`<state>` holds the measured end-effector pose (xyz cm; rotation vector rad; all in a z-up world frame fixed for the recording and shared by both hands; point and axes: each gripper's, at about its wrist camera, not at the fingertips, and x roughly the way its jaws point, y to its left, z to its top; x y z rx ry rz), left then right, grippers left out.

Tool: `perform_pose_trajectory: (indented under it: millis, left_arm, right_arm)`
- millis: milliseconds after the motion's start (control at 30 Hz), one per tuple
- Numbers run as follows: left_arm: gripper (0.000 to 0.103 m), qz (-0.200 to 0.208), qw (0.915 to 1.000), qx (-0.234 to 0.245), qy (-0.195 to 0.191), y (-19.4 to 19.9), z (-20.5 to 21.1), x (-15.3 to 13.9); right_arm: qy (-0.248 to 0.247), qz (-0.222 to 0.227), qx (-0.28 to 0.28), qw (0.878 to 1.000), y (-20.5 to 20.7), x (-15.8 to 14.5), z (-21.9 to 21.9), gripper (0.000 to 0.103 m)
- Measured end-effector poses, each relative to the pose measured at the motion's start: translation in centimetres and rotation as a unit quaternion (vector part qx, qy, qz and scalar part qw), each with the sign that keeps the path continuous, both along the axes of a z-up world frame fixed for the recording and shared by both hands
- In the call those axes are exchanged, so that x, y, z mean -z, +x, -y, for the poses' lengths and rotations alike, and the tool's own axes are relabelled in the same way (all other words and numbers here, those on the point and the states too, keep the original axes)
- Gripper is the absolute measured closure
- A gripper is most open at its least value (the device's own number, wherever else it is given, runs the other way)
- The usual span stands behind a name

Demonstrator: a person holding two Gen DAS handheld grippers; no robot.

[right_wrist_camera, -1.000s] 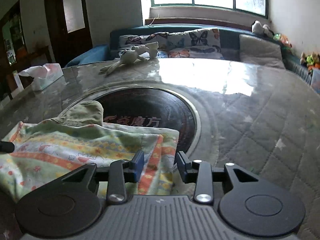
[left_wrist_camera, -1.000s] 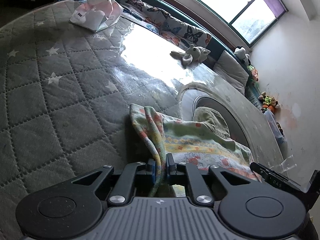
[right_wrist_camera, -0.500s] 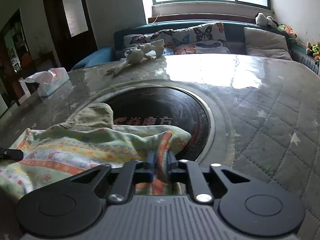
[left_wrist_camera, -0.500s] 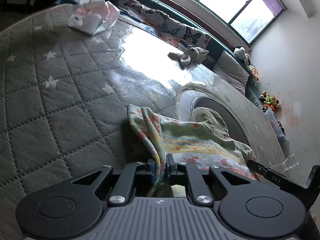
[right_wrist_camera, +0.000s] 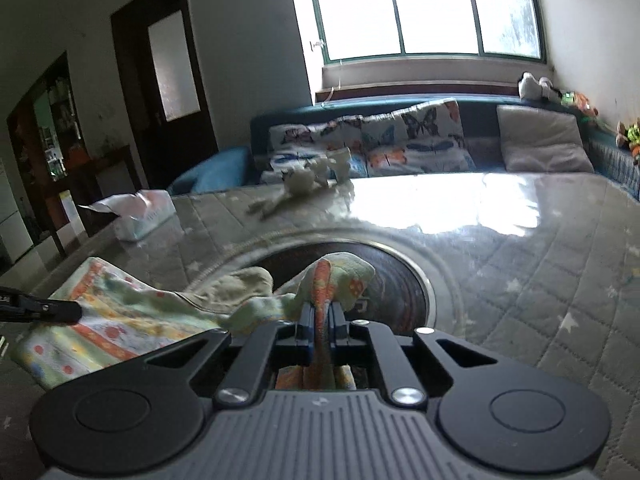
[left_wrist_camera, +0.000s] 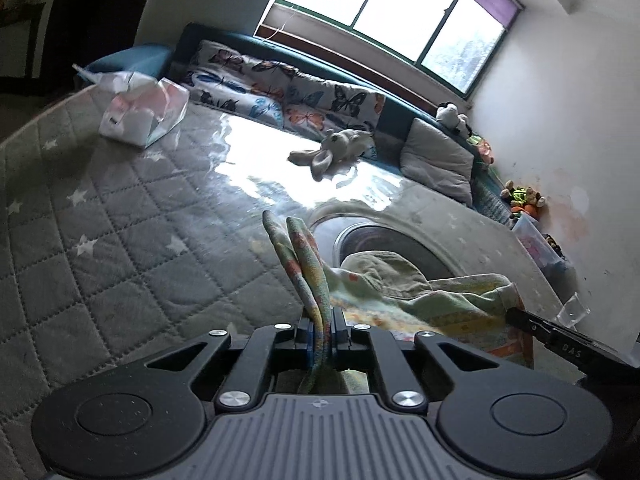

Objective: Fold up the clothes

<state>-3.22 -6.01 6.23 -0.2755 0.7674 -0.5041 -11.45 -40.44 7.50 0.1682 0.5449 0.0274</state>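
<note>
Two grippers are in your hands, and each has its fingers pinched tight on a fold of the same garment. Your left gripper (left_wrist_camera: 321, 330) clamps a doubled edge of the patterned garment (left_wrist_camera: 404, 300), which stands up between the fingers (left_wrist_camera: 304, 330) as a narrow ridge. Your right gripper (right_wrist_camera: 320, 328) holds another bunched corner of the garment (right_wrist_camera: 120, 320), orange and green showing above its fingers (right_wrist_camera: 305, 326).

The rest of the cloth droops between the two grips and lies on the near part of the quilted, star-printed surface (left_wrist_camera: 120, 240), partly over the dark round inset (right_wrist_camera: 400, 276) in its middle. Farther off on the surface, a tissue box (left_wrist_camera: 142, 114) sits at the far left and a plush rabbit (left_wrist_camera: 336, 148) lies near the far edge. Behind it, butterfly cushions (right_wrist_camera: 372, 144) line the sofa under the window (right_wrist_camera: 432, 8).
</note>
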Motion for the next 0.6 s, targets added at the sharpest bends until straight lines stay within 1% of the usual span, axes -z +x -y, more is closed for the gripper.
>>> perform_pose_trajectory:
  millis: [233, 400, 600]
  left_arm:
    - [0.095, 0.016, 0.9998, 0.012, -0.004, -1.0, 0.5, -1.4]
    - [0.095, 0.023, 0.9995, 0.022, -0.003, -1.6, 1.2, -1.9]
    - [0.095, 0.019, 0.9992, 0.034, 0.001, -2.4, 2.2, -1.7]
  right_arm:
    - [-0.004, 0.028, 0.002, 1.0, -2.2, -1.9, 0.1, 0.097]
    - [-0.011, 0.032, 0.013, 0.999, -3.5, -2.4, 0.6, 0.097]
    - [-0.006, 0.033, 0.027, 0.999, -5.1, -2.4, 1.1, 0.097]
